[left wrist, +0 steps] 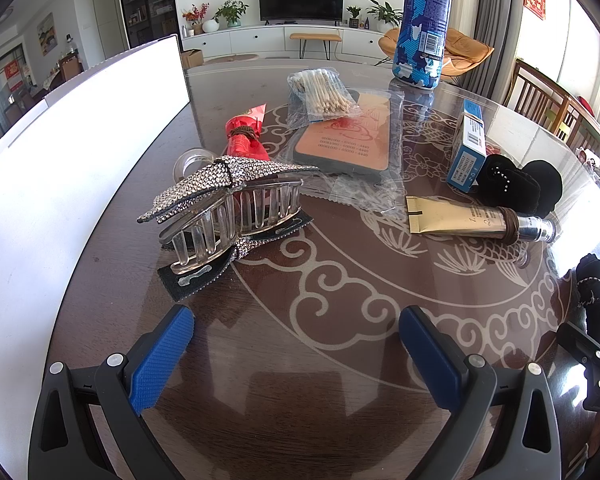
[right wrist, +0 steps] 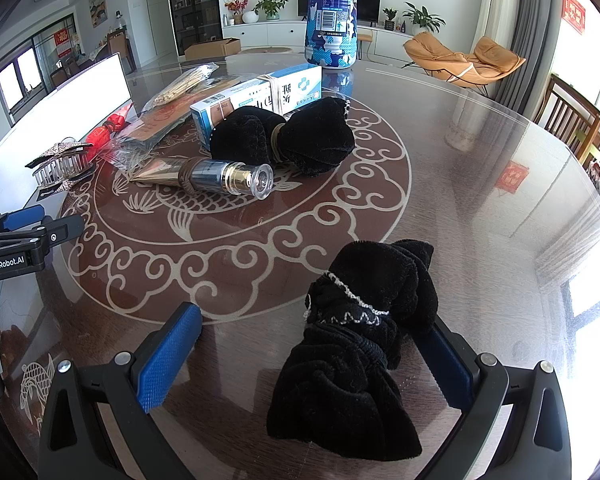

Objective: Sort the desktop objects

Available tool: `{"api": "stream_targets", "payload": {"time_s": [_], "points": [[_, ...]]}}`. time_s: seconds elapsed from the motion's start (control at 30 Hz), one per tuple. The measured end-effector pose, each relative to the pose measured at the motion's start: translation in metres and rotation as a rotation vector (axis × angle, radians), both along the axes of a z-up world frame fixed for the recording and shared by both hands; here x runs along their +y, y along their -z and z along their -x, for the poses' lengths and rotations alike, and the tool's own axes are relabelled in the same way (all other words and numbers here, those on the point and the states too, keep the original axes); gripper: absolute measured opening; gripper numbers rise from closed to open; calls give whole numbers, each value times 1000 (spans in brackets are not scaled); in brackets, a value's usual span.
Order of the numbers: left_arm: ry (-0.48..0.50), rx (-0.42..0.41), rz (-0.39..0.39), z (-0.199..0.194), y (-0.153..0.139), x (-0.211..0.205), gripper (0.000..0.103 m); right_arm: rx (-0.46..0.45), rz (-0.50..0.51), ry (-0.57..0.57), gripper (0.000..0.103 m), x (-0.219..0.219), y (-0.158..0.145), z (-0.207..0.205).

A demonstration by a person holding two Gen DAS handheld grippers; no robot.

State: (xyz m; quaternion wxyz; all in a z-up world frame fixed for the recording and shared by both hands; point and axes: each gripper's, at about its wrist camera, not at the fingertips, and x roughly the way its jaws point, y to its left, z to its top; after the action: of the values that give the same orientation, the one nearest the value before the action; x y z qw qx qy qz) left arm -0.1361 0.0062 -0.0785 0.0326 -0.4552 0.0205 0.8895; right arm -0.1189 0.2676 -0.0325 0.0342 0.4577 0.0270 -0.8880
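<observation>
Round table [right wrist: 480, 184]: glossy dark wood, pale cloud-scroll and fish inlay.
Blue-white camo bottle [left wrist: 422, 24]: cylinder, upright, far ahead of left gripper [left wrist: 296, 344].
Black velvet bow [right wrist: 360, 344]: plush, beaded trim, between the spread fingers of right gripper [right wrist: 312, 356], against right pad; long axis runs toward camera.
Rhinestone claw clip [left wrist: 224, 208]: clear plastic teeth, just ahead-left of left gripper, long axis slanting left-near to right-far.
Left gripper spread, holding nothing.

Both low wrist views face the table [left wrist: 340, 280], sharing its clutter.
</observation>
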Motion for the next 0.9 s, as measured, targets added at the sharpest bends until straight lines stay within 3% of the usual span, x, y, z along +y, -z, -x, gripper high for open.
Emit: {"api": "stream_targets", "payload": {"time_s": [0.3,0.7,0.9], "points": [[4,-1,2,0,0,0,103,0,0,0,103,0,0,0],[176,-115,20,-12,-2,-5,103,0,0,0,103,0,0,0],[206,-150,27,-20,-2,-7,103,0,0,1,103,0,0,0]]}}
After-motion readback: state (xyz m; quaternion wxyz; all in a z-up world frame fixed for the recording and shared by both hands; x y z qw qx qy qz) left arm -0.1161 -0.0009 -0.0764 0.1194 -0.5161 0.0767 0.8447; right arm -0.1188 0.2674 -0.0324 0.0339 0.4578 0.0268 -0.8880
